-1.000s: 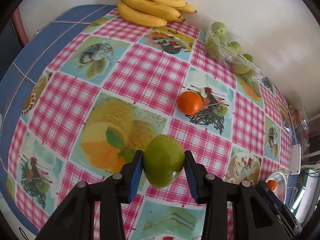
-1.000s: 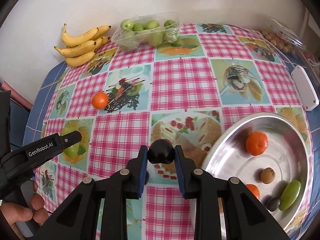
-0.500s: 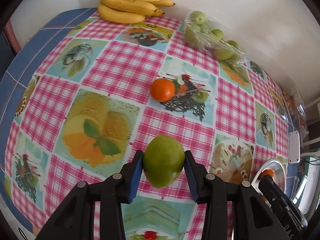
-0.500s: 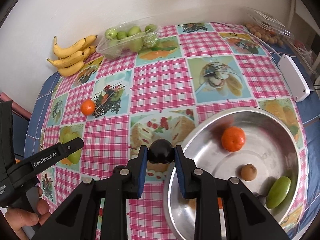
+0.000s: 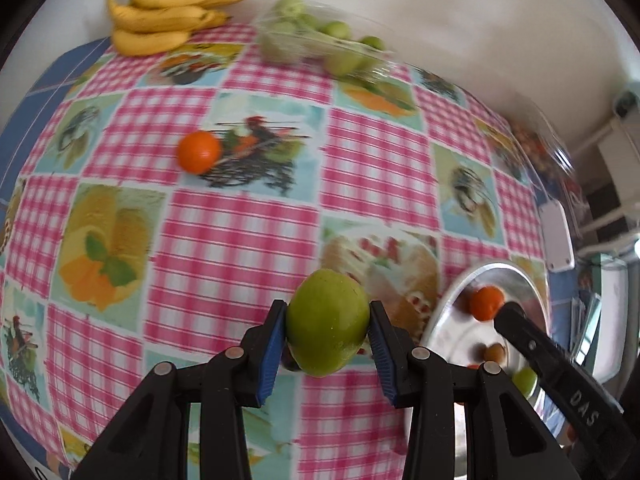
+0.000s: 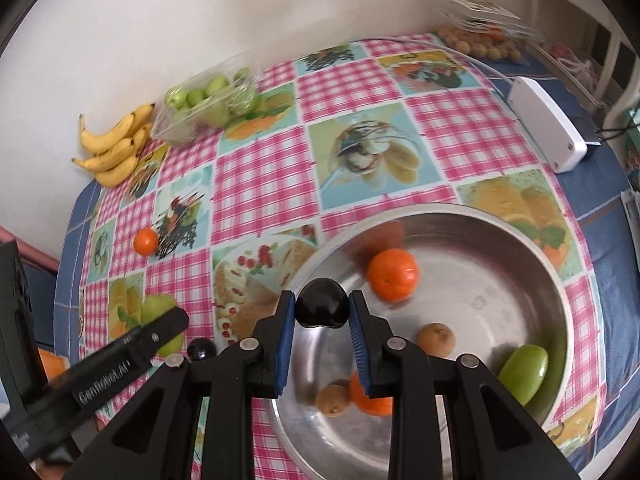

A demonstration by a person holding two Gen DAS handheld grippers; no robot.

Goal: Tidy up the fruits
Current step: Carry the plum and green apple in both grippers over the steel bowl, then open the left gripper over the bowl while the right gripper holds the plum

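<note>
**Two fruits held in the tongs, one over the bowl rim**

Two fruits are gripped. The green mango [image 5: 327, 322] sits between the blue pads of the left gripper [image 5: 328, 330], jaws closed onto its sides at roughly the fruit's width. Its long axis runs near upright in the left wrist view, leaning slightly, with the narrower end pointing down and to the right. It hangs above the checked tablecloth [image 5: 240, 248], just left of the steel bowl [image 5: 444, 312].

The dark plum [image 6: 322, 308] is clamped in the right gripper [image 6: 322, 316], jaws narrowly parted around it. It is near round; no clear long axis can be told. It hangs over the near-left rim of the bowl.

Bowl contents in the right wrist view: an orange [image 6: 393, 274] toward the back, a second orange [image 6: 370, 396] partly hidden behind the right finger, two brown fruits [image 6: 436, 339], and a green fruit [image 6: 523, 368] lying against the right wall, long axis tilted up to the right.

On the cloth: a small dark fruit [image 6: 201, 349] just beside the left gripper's finger, a loose orange [image 5: 199, 151] well to the left, a bunch of bananas [image 5: 166, 16] at the far edge, and beside it a clear tray of green fruits [image 5: 320, 42]. A white box [image 6: 547, 126] lies at the right edge. The left wrist view is motion-blurred.
</note>
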